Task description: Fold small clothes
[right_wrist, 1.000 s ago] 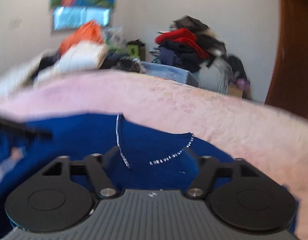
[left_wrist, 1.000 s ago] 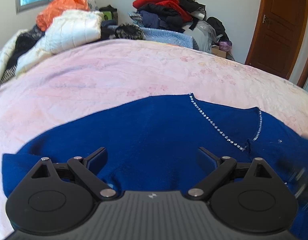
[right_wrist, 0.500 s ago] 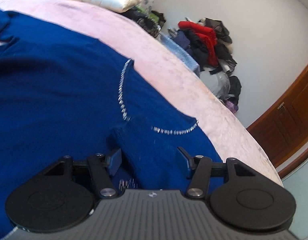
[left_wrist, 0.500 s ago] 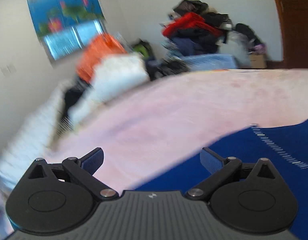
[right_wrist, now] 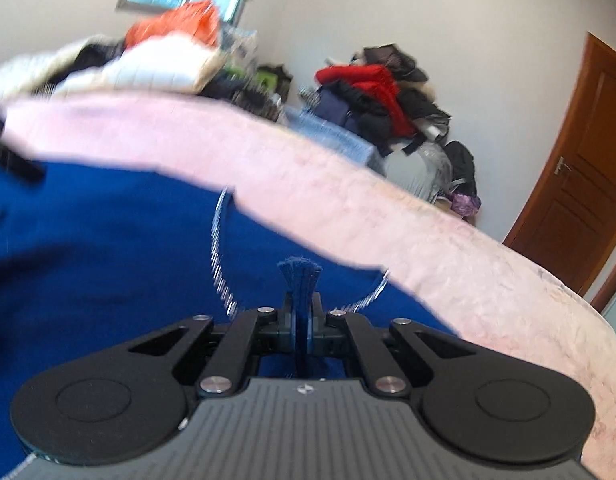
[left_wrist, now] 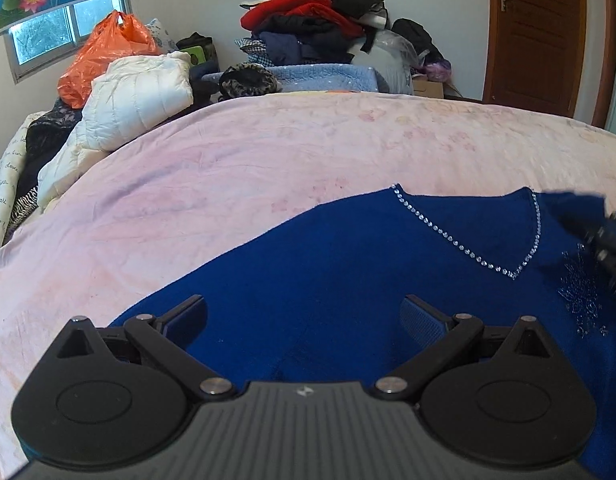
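One blue top (left_wrist: 348, 280) lies spread flat on the pink bed (left_wrist: 267, 152), laid out so it can be folded. The right tongs (right_wrist: 301, 308) have just closed and pinch a tuft of its fabric near the sparkly neckline (left_wrist: 468, 252), probably to lift that side over. The left tongs (left_wrist: 303, 316) stand wide apart over the cloth, gripping nothing.

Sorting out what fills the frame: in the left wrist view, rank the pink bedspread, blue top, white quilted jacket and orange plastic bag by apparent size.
1. pink bedspread
2. blue top, though nearness enlarges it
3. white quilted jacket
4. orange plastic bag
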{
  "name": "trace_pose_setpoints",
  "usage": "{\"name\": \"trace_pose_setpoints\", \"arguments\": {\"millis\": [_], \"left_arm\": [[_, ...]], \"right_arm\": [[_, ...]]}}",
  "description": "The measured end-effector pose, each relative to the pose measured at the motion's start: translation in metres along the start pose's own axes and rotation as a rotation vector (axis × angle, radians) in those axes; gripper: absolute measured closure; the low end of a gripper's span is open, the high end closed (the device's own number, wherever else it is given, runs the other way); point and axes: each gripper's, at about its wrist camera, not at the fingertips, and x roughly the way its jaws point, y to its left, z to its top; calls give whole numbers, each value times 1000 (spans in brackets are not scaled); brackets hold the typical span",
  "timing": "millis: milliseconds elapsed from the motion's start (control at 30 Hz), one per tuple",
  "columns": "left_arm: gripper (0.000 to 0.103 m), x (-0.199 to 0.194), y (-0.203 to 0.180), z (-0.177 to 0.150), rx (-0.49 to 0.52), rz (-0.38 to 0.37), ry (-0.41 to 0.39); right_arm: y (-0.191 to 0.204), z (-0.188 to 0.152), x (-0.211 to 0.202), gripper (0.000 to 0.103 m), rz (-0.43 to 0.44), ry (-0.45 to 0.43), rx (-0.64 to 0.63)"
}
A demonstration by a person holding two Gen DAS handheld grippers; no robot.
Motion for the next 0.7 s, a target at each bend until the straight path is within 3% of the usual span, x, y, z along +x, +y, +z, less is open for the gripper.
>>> {"name": "trace_pose_setpoints", "arguments": {"millis": [133,300,700], "left_arm": [[0,-5,7,1,-16,3,-9],[0,-9,14,0,-18,32,-24],[0,-1,30,-11,-40,72,22]], "right_arm": [[-14,27,-15,98,7,-74,25],[-16,57,-31,98,80,-146,79],[20,73,-11,98,170,-133,124]]}}
